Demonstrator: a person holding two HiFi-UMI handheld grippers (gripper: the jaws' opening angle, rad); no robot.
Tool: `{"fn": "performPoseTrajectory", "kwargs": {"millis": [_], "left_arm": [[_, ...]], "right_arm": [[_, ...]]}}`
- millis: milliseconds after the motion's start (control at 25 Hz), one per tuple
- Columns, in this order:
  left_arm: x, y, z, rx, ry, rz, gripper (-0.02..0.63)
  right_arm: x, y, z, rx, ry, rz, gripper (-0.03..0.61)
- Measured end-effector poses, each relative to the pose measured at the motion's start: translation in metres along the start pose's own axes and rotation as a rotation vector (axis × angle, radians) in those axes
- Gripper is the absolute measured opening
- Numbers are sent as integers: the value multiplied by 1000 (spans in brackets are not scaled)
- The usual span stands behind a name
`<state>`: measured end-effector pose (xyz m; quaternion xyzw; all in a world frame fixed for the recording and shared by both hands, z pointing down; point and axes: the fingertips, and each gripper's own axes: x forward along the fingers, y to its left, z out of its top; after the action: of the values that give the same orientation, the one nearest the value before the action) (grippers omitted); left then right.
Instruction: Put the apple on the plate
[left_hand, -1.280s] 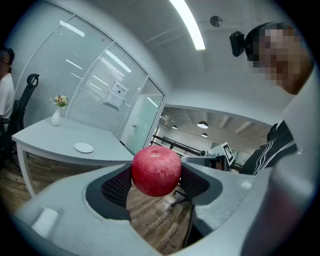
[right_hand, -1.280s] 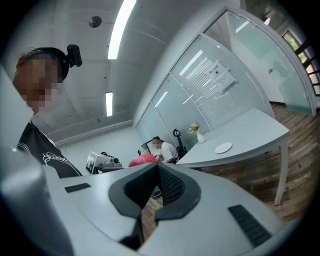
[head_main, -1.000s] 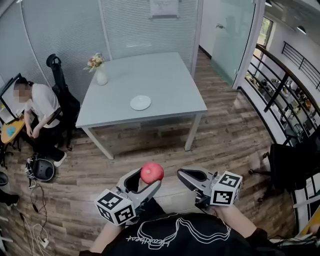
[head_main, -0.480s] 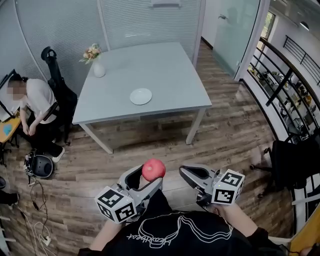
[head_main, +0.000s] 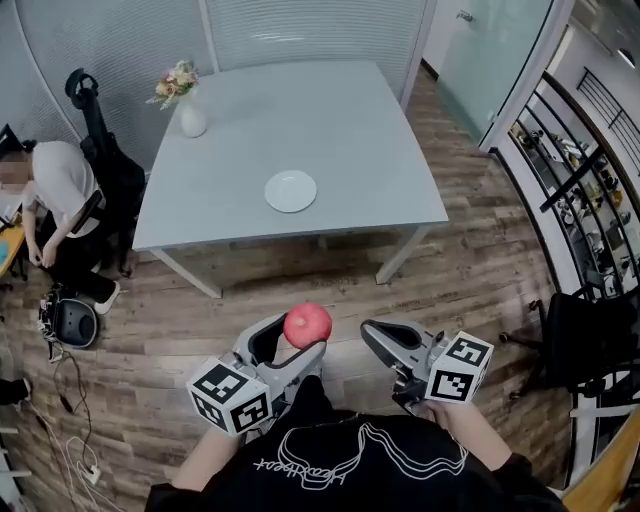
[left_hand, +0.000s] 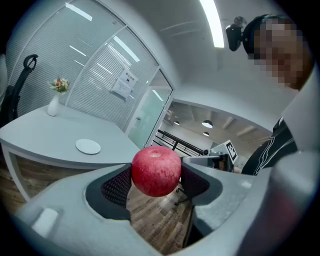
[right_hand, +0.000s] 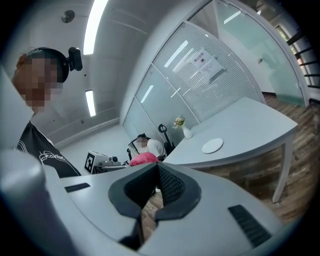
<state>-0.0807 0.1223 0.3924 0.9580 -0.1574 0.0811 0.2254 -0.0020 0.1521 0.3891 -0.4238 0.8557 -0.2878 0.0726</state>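
A red apple (head_main: 307, 325) is clamped between the jaws of my left gripper (head_main: 290, 345), held over the wooden floor in front of me. In the left gripper view the apple (left_hand: 156, 170) fills the gap between the two dark pads. A small white plate (head_main: 291, 190) lies near the middle of the grey table (head_main: 380, 150), well ahead of both grippers; the plate (left_hand: 88, 146) also shows in the left gripper view and the plate (right_hand: 212, 145) in the right gripper view. My right gripper (head_main: 385, 345) hangs beside the left one, its jaws closed together and holding nothing.
A white vase of flowers (head_main: 190, 112) stands at the table's far left corner. A seated person (head_main: 60, 200) and a black chair are left of the table. A railing (head_main: 590, 170) runs along the right. Wooden floor (head_main: 330, 275) lies between me and the table.
The table and plate have drawn slightly nearer and lower in the head view. Both grippers keep their pose, the apple still in the left one.
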Motion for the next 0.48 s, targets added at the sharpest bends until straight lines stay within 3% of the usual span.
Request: {"fn": "performPoseTrajectory", "kwargs": {"millis": [320,480], "left_arm": [[30,84,61,31,-3,2,302],[42,110,79,60,8,-6,302]], "right_arm": [[73,-50,64,96,-75,36,8],[93,-73,82,106,-92,5,8]]}}
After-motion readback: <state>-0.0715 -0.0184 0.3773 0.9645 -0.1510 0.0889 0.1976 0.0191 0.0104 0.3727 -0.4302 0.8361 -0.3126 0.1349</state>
